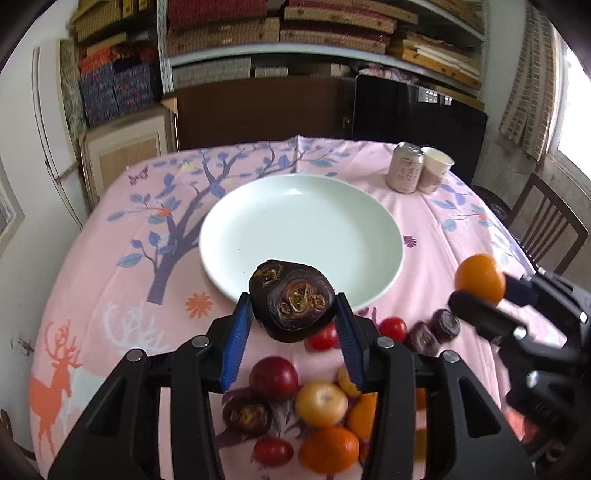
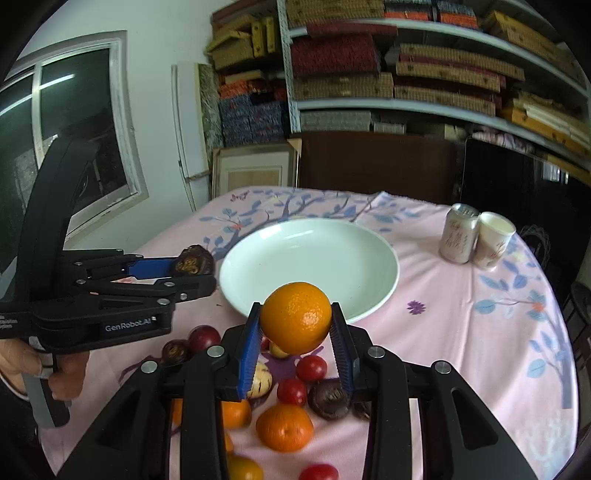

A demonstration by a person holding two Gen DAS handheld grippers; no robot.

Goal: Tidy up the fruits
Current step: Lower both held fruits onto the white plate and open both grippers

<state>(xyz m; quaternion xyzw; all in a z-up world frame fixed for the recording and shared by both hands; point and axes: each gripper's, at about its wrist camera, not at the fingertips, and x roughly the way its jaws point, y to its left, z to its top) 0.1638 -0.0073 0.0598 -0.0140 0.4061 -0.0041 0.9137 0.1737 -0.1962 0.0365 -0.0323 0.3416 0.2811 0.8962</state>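
Note:
My left gripper (image 1: 293,319) is shut on a dark purple mangosteen (image 1: 291,299) and holds it above the near rim of the empty white plate (image 1: 295,214). My right gripper (image 2: 295,326) is shut on an orange (image 2: 296,316), held above the plate's (image 2: 314,254) near rim. In the left wrist view the right gripper (image 1: 480,291) and its orange (image 1: 479,277) are at the right. In the right wrist view the left gripper (image 2: 199,275) and its mangosteen (image 2: 194,260) are at the left. Loose oranges (image 1: 328,448), tomatoes (image 1: 392,328), a plum (image 1: 273,376) and mangosteens (image 1: 246,415) lie on the tablecloth below both grippers.
A drink can (image 1: 404,168) and a paper cup (image 1: 435,170) stand at the table's far right. A wooden chair (image 1: 546,229) is beside the table's right edge. Shelves with stacked boxes (image 1: 295,33) fill the back wall. A dark cabinet (image 1: 266,107) stands behind the table.

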